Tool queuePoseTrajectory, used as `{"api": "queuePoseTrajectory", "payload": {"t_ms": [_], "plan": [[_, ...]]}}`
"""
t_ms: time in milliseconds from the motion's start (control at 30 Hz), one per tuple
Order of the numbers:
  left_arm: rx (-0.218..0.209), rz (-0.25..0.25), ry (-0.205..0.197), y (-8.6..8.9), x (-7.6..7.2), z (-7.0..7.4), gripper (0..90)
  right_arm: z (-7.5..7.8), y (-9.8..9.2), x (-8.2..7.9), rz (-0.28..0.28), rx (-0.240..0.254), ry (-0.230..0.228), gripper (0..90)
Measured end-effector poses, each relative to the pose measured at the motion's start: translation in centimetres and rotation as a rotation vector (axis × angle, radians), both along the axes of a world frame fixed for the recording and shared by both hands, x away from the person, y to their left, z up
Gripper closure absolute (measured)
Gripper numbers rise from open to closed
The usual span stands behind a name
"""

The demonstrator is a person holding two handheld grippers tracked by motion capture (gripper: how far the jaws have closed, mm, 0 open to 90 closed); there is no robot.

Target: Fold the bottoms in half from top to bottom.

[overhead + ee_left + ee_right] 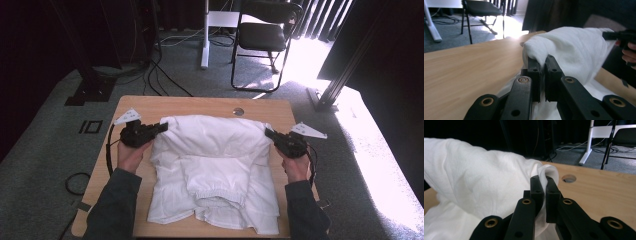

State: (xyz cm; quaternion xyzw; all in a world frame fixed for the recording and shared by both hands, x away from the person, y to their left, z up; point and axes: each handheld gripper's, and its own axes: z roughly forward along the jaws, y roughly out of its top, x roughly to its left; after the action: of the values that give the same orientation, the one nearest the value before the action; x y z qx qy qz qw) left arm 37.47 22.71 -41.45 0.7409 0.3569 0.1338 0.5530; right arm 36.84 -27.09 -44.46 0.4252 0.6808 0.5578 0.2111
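A white garment (215, 165) lies partly folded on the wooden table (200, 106), its far edge lifted off the wood. My left gripper (164, 126) is shut on the garment's far left corner; in the left gripper view (543, 62) white cloth (574, 47) is pinched between the closed jaws. My right gripper (268, 133) is shut on the far right corner; in the right gripper view (543, 181) the cloth (474, 177) bulges away from the closed jaws. The other gripper (621, 36), held by a hand, appears at the right of the left gripper view.
A round hole (238, 111) sits near the table's far edge. Beyond the table stand a black chair (265, 35) and a white stand leg (205, 35), with cables (160, 75) on the grey carpet. Bare wood lies to the left and right of the garment.
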Motion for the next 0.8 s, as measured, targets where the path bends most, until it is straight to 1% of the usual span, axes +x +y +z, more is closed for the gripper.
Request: {"api": "queuePoseTrajectory", "payload": {"t_ms": [33,133,167,200,233,267,300,333,367,400,467,500,567,633,700,767,800], "plan": [[0.023,-0.017,-0.003,-0.1,-1.4,-0.1,86.4,-0.6,-0.3,-2.2,0.021,-0.023,-0.007,88.1],[0.053,-0.033,-0.012,0.0,-3.2,-0.3,86.3,-1.1,-0.7,-4.1,0.036,-0.029,-0.009,88.1],[0.065,-0.036,-0.017,0.0,-3.8,-0.5,86.3,-1.1,-0.7,-4.1,0.036,-0.029,-0.009,88.1],[0.065,-0.036,-0.017,0.0,-3.8,-0.5,86.3,-1.1,-0.7,-4.1,0.036,-0.029,-0.009,88.1],[0.072,-0.027,-0.015,0.2,-5.2,-1.0,86.3,-1.3,-0.7,-4.8,0.039,-0.025,-0.009,88.0],[0.069,-0.028,-0.002,0.2,-5.7,-1.5,86.4,-1.9,-0.7,-6.5,0.044,-0.028,-0.013,88.0],[0.088,-0.024,0.002,0.2,-6.3,-2.0,86.4,-2.2,-0.5,-7.1,0.044,-0.042,-0.012,87.9],[0.094,-0.024,0.017,0.2,-6.8,-2.6,86.4,-2.5,-0.4,-7.7,0.045,-0.058,-0.009,87.9],[0.089,-0.027,0.032,0.2,-7.3,-3.2,86.4,-2.8,-0.3,-8.2,0.045,-0.070,0.000,87.9],[0.091,-0.027,0.050,0.4,-7.7,-3.9,86.4,-3.2,-0.2,-8.8,0.048,-0.077,0.015,87.9],[0.090,-0.024,0.113,0.7,-8.2,-5.6,86.4,-4.2,-0.1,-9.8,0.063,-0.084,0.043,87.9],[0.086,-0.023,0.147,0.8,-8.5,-6.4,86.4,-4.7,0.0,-10.3,0.074,-0.091,0.068,87.9],[0.124,-0.029,0.194,0.7,-8.9,-7.9,86.4,-5.8,0.2,-11.0,0.091,-0.117,0.112,87.9],[0.140,-0.045,0.228,0.4,-9.2,-9.0,86.4,-7.0,0.4,-11.5,0.099,-0.131,0.166,88.0],[0.170,-0.044,0.252,0.2,-9.3,-9.8,86.4,-8.3,0.6,-11.7,0.104,-0.145,0.224,88.0],[0.181,-0.044,0.276,-0.1,-9.3,-10.7,86.4,-9.5,0.9,-11.8,0.110,-0.173,0.265,87.9],[0.181,-0.044,0.276,-0.1,-9.3,-10.7,86.4,-9.5,0.9,-11.8,0.110,-0.173,0.265,87.9]]}}
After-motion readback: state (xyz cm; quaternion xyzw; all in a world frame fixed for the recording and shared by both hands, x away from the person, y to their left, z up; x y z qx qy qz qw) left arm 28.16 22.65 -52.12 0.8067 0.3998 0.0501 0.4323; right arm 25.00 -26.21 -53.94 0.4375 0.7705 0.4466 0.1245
